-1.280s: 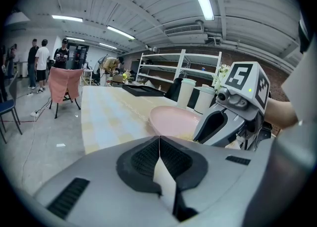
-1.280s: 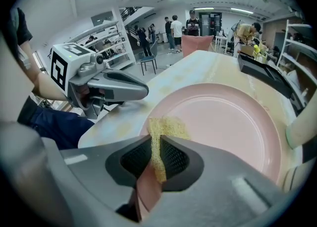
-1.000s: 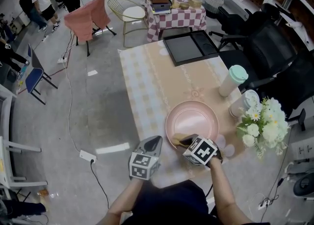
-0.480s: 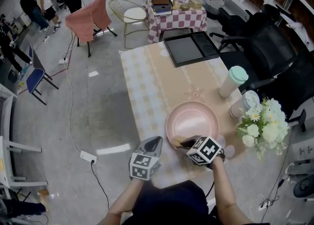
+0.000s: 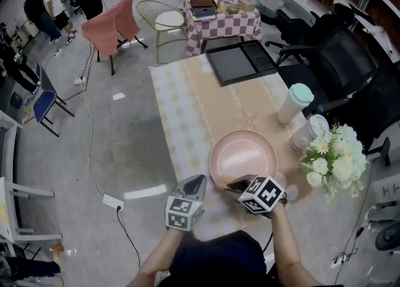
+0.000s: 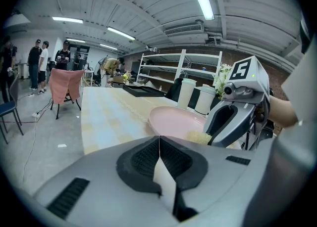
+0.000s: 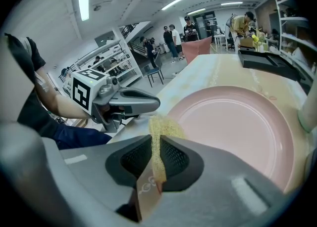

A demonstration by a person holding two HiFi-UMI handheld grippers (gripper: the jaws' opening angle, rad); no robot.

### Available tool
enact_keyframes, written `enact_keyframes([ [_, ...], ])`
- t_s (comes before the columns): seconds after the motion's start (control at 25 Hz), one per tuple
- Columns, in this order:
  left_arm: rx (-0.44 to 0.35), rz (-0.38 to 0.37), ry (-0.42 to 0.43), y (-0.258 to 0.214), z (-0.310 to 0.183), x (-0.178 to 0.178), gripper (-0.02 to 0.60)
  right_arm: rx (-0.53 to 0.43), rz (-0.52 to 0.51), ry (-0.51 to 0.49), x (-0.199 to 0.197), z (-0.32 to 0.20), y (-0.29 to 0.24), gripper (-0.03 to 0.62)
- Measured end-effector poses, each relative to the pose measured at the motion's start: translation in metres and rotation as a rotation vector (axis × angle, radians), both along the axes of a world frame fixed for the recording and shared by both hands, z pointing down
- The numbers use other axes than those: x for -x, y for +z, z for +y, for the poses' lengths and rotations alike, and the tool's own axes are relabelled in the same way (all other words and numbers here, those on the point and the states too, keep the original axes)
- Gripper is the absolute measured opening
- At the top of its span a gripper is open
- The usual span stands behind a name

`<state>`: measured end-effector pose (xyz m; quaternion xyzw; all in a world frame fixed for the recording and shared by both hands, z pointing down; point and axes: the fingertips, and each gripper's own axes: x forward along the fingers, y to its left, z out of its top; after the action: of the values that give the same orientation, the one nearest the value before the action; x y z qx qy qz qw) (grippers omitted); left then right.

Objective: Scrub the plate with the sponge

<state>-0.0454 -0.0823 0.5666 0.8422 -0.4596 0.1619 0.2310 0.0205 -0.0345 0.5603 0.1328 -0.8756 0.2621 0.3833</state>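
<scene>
The pink plate (image 5: 244,154) sits on the beige patterned counter (image 5: 200,104), low and right of centre in the head view. The yellow sponge (image 5: 223,183) lies on its lower-left rim. The right tongs (image 5: 234,184) are clamped on the sponge: in the right gripper view the sponge is squeezed thin between the two ribbed pads and sticks out past them onto the plate's edge. Compared with a second ago, the sponge and the right tongs have slid a little down and left, from just inside the rim to its very edge. The plate has kept its place on the counter.

The left tongs (image 5: 194,184) hover just left of the plate, over the counter's lower edge, about where they were before. They are closed on each other with nothing between them.

Each of the tongs carries a marker cube (image 5: 263,193) printed with black-and-white square patterns, not words. A faint mark on the strip inside the right tongs is too blurred to read.

To the right of the plate stand a white tumbler with a mint lid (image 5: 295,103) and a bunch of white flowers (image 5: 334,161). A black tray (image 5: 240,60) rests at the counter's upper end.
</scene>
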Motion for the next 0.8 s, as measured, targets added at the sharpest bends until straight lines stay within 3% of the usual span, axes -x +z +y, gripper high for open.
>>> enact_keyframes([
  [0.12,-0.007,0.001,-0.002,-0.003,-0.001,-0.002,0.012,-0.033,-0.015,0.009,0.001,-0.003,-0.008,0.052],
  [0.4,-0.006,0.006,0.001,-0.002,-0.001,-0.004,0.012,-0.155,0.057,0.029,-0.009,-0.018,-0.021,0.052],
  [0.8,0.0,0.001,0.013,-0.001,0.0,-0.007,0.012,-0.408,0.142,0.023,-0.024,-0.055,-0.042,0.051],
])
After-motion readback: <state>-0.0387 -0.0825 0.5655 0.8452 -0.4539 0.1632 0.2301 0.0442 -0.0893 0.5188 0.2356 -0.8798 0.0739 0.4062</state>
